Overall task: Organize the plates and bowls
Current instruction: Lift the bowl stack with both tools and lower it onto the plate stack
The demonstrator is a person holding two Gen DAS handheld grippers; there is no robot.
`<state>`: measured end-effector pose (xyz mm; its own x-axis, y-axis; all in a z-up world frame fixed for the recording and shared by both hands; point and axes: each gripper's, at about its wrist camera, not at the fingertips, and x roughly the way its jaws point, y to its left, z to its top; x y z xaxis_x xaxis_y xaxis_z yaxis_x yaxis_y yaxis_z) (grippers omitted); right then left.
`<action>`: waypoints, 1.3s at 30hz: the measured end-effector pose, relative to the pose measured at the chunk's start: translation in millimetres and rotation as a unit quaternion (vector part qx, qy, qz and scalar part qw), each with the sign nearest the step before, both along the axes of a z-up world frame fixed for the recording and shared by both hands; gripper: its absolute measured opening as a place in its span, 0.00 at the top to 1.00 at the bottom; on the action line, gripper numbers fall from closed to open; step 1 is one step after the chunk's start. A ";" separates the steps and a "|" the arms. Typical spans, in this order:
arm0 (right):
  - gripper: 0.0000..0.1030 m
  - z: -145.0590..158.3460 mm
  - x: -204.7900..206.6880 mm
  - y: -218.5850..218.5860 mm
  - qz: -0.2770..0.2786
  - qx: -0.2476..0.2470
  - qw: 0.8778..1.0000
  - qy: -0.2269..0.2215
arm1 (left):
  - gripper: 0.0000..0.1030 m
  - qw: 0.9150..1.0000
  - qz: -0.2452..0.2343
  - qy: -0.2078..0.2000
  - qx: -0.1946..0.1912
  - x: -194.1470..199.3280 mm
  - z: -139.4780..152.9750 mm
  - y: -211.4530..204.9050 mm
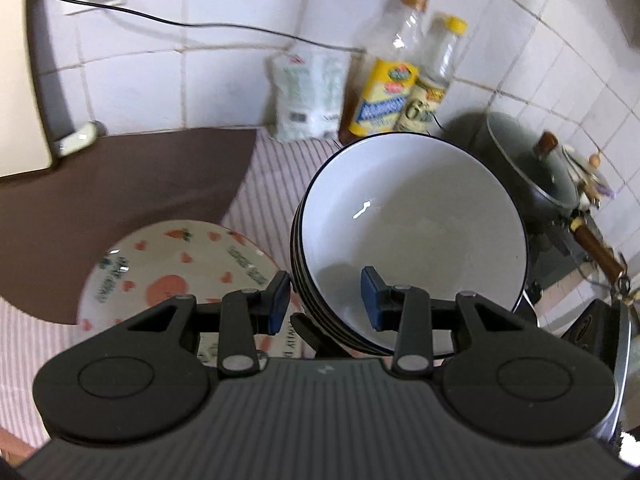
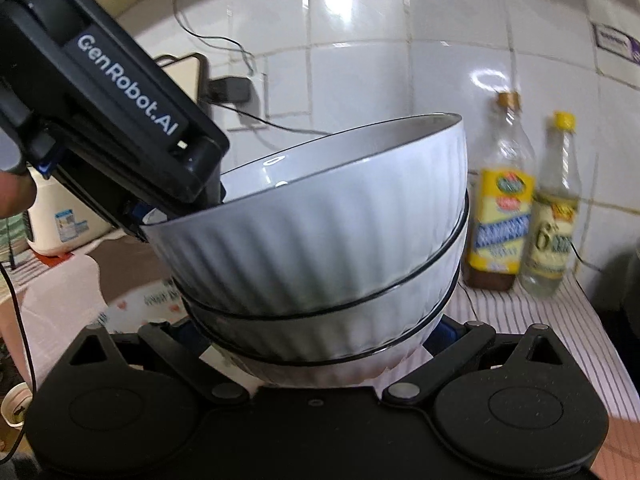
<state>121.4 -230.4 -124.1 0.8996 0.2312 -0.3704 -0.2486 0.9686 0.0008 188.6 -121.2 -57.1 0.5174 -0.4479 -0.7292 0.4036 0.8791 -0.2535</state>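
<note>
Straddling the top bowl's (image 1: 412, 240) rim, the left tool (image 1: 325, 300) stands open; right tool's (image 2: 312, 332) state is unclear.

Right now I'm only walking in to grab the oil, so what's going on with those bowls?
A person is stacking white ribbed bowls with two handheld grippers. The left gripper straddles the top bowl's rim, one finger inside and one outside, and that bowl sits tilted in the stack. The right gripper flanks the stack's base. A strawberry-patterned plate lies beside them on the striped cloth.
</note>
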 end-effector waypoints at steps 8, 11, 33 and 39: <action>0.00 21.7 19.8 39.9 0.059 -0.011 0.998 -0.002 | 0.64 0.998 0.054 -0.005 -0.014 2.2 16.7 51.2; 0.00 22.0 26.1 54.6 0.073 -0.004 0.997 0.007 | 0.64 0.998 0.066 -0.005 -0.005 1.9 18.0 68.3; 0.00 -34.0 49.8 96.5 0.068 0.006 0.994 0.086 | 0.64 0.996 0.064 0.059 0.010 33.5 -47.7 106.2; 0.00 -38.0 54.0 101.9 0.070 -0.004 0.992 0.104 | 0.64 0.995 0.069 0.072 0.003 36.6 -57.1 111.1</action>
